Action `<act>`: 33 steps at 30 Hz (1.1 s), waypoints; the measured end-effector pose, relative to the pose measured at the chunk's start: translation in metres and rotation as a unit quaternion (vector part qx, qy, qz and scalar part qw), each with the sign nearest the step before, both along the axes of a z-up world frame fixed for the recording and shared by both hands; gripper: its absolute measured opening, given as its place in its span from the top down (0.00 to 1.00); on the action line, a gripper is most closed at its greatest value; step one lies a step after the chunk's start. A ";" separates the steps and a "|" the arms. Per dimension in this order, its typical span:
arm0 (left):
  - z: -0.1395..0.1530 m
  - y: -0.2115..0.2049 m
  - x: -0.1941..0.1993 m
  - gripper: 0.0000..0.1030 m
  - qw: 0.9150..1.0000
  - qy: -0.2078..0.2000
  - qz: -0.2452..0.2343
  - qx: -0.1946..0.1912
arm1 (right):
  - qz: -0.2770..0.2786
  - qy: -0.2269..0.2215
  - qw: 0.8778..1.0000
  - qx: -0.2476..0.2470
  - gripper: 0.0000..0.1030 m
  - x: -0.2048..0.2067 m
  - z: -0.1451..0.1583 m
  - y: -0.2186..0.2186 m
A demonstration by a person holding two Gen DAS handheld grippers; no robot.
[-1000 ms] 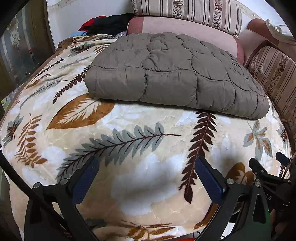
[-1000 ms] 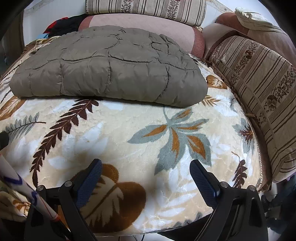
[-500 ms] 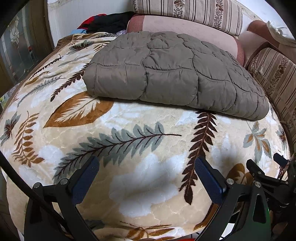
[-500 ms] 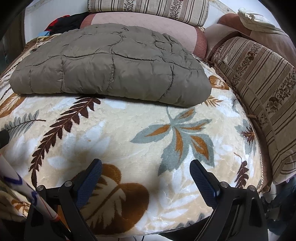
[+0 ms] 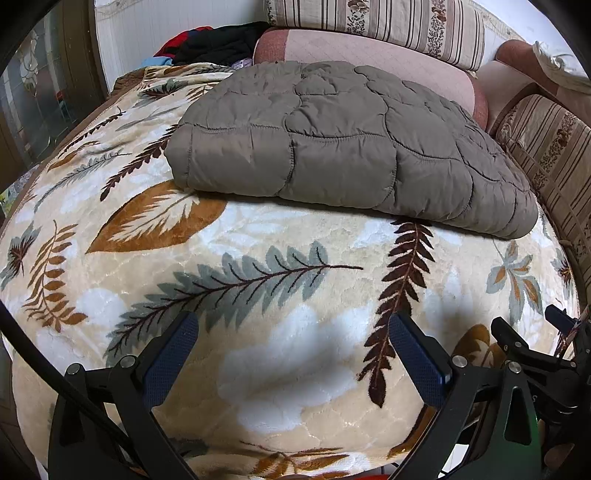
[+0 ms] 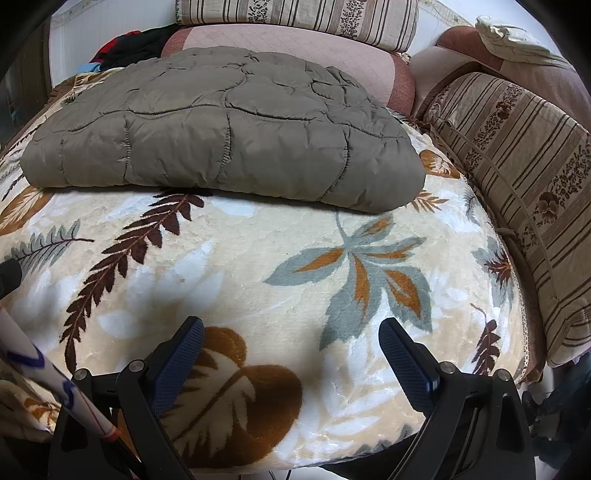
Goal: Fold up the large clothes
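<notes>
Left gripper [image 5: 293, 354]: jaws wide apart, nothing between them, its blue pads [image 5: 170, 363] poised above the leaf-print blanket [image 5: 258, 325] without touching it. Right gripper [image 6: 291, 358]: jaws likewise spread wide and holding nothing, over the same blanket near a brown leaf motif at 7 o'clock. Quilted jacket [image 5: 343, 147]: grey-brown, folded into a thick rectangular pad, lying flat on the blanket at 12 o'clock from both grippers and well apart from them; in the right wrist view [image 6: 221, 129] its folded near edge runs from 9 to 2 o'clock. Pink bolster [image 5: 369, 55]: directly behind the jacket at 12 o'clock, with a striped cushion [image 5: 388, 26] on top. A second striped cushion [image 6: 517, 184] lines the blanket edge at 3 o'clock. Dark and red clothes [image 5: 214, 42] are heaped at 11 o'clock.
</notes>
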State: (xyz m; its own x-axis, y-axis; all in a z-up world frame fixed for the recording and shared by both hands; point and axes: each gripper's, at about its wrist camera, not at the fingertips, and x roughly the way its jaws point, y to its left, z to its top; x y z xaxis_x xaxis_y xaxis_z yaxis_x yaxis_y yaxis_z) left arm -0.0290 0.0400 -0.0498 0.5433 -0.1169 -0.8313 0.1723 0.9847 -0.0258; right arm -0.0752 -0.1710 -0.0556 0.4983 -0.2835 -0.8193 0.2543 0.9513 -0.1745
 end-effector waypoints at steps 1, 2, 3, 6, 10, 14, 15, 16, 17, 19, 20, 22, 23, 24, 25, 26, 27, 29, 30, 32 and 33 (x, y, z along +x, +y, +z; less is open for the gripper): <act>0.000 0.000 0.000 0.01 1.000 0.000 0.000 0.000 | 0.000 0.000 1.000 0.000 0.05 0.000 0.000 0.000; 0.000 0.000 0.000 0.01 1.000 0.001 0.000 0.000 | 0.001 -0.001 1.000 0.000 0.05 0.000 0.000 0.000; 0.000 0.000 -0.001 0.01 1.000 0.000 0.000 0.000 | 0.001 -0.001 1.000 0.000 0.05 0.000 0.000 0.000; -0.001 0.000 0.000 0.01 1.000 0.000 0.000 0.000 | 0.001 -0.001 1.000 0.000 0.05 0.000 0.001 0.001; -0.001 0.000 0.000 0.01 1.000 0.000 0.000 0.000 | 0.002 0.000 1.000 0.001 0.05 -0.001 0.000 0.001; -0.001 0.000 0.000 0.01 1.000 0.000 0.000 0.000 | 0.006 0.003 1.000 0.000 0.05 -0.001 -0.001 0.004; -0.001 0.000 0.000 0.01 1.000 0.000 0.000 0.000 | 0.007 0.004 1.000 0.000 0.05 -0.001 -0.001 0.005; -0.001 0.000 0.000 0.01 1.000 0.001 0.000 0.000 | 0.008 0.004 1.000 0.000 0.05 0.000 -0.002 0.005; -0.001 0.000 0.000 0.01 1.000 0.001 0.000 -0.001 | 0.008 0.004 1.000 0.000 0.05 0.000 -0.002 0.005; -0.001 0.001 0.000 0.01 1.000 0.001 0.000 0.000 | 0.009 0.004 1.000 0.001 0.05 0.000 -0.002 0.005; -0.002 0.000 0.000 0.01 1.000 0.000 0.000 0.000 | 0.009 0.004 1.000 0.001 0.05 0.000 -0.002 0.004; -0.002 0.000 0.000 0.01 1.000 0.000 0.000 0.001 | 0.008 0.004 1.000 0.001 0.05 0.000 -0.002 0.005; -0.002 0.000 0.000 0.01 1.000 0.001 0.000 0.001 | 0.008 0.004 1.000 0.001 0.05 0.000 -0.002 0.005; -0.002 0.000 0.000 0.01 1.000 0.001 0.000 0.000 | 0.008 0.004 1.000 0.002 0.05 0.001 -0.002 0.005; -0.002 0.000 0.000 0.01 1.000 0.001 0.001 0.000 | 0.008 0.004 1.000 0.002 0.05 0.000 -0.002 0.004; -0.002 0.001 0.000 0.01 1.000 0.002 0.001 0.001 | 0.008 0.004 1.000 0.003 0.05 0.001 -0.002 0.005; -0.002 0.001 0.000 0.01 1.000 0.002 0.001 0.001 | 0.008 0.003 1.000 0.003 0.05 0.001 -0.002 0.004; -0.002 0.001 0.000 0.01 1.000 0.002 0.001 0.001 | 0.009 0.002 1.000 0.004 0.05 0.001 -0.002 0.006; -0.003 0.001 0.000 0.01 1.000 0.002 0.001 0.001 | 0.009 0.002 1.000 0.004 0.05 0.001 -0.002 0.006; -0.003 0.001 0.000 0.01 1.000 0.002 0.001 0.001 | 0.011 0.002 1.000 0.005 0.05 0.001 -0.002 0.006; -0.003 0.001 0.000 0.01 1.000 0.002 0.001 0.002 | 0.011 0.001 1.000 0.005 0.05 0.001 -0.002 0.006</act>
State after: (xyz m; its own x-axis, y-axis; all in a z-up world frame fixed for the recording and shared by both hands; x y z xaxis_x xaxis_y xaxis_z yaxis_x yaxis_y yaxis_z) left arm -0.0288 0.0414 -0.0533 0.5404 -0.1126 -0.8339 0.1694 0.9853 -0.0233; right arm -0.0741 -0.1645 -0.0577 0.5028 -0.2637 -0.8232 0.2327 0.9585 -0.1648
